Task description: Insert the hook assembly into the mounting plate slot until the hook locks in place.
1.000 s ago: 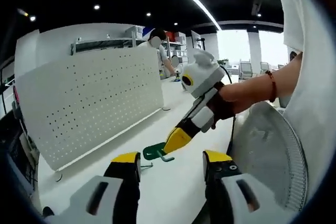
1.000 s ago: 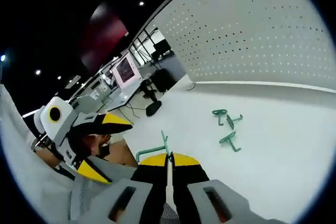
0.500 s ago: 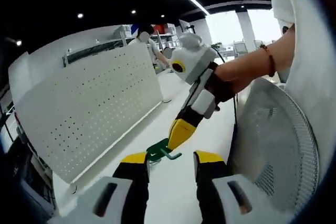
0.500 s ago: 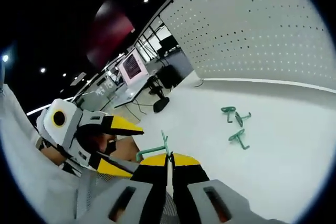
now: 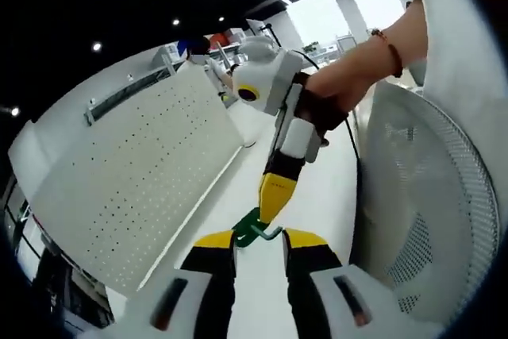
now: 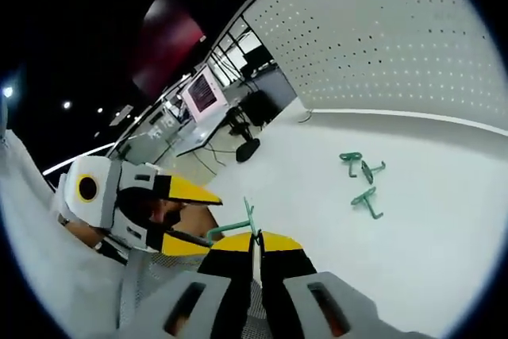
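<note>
A green hook is held at the tip of my right gripper, which reaches down from the upper right with its jaws shut on it. My left gripper stands open, one yellow fingertip on each side of that hook and close to it. In the right gripper view the same hook sticks out left from my shut right gripper toward the open left gripper. The white perforated mounting plate stands upright on the table, also seen as the plate at the back.
Three more green hooks lie loose on the white table in front of the plate. A white wire fan guard stands close on the right. Desks and a monitor are far behind.
My left gripper has come up to the hook in the right gripper, and its jaws have narrowed around it. The right gripper has kept its hold.
</note>
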`<control>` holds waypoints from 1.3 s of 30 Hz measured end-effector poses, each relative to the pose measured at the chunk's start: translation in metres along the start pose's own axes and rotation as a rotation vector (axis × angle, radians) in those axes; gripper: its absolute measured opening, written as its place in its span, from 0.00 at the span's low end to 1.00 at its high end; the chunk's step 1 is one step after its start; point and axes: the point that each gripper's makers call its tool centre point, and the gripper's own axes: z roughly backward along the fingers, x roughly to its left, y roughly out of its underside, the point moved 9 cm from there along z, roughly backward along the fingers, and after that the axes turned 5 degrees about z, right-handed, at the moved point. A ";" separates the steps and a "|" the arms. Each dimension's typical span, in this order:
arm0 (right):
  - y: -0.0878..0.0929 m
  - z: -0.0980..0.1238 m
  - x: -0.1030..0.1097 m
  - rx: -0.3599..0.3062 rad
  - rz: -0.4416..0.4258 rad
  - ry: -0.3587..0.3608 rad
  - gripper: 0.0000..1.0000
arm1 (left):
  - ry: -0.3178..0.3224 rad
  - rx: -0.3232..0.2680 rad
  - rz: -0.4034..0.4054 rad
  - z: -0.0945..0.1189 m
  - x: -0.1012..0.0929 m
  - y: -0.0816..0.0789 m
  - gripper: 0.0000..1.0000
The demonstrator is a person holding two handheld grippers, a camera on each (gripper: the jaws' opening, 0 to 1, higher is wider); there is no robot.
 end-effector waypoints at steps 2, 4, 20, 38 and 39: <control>-0.001 -0.001 0.001 0.002 0.010 0.002 0.01 | -0.004 0.016 -0.020 -0.001 -0.002 0.000 0.21; 0.000 -0.002 0.002 0.008 0.004 -0.006 0.01 | 0.008 0.017 -0.052 -0.002 -0.004 0.000 0.20; 0.003 -0.005 0.002 0.055 -0.078 -0.029 0.01 | 0.045 0.068 -0.222 -0.005 -0.013 -0.001 0.05; 0.004 -0.006 0.006 0.048 -0.106 0.015 0.00 | -0.015 0.094 -0.217 -0.005 -0.007 0.001 0.04; 0.004 -0.006 0.005 0.046 -0.118 0.014 0.00 | -0.019 0.093 -0.216 -0.005 -0.006 0.001 0.04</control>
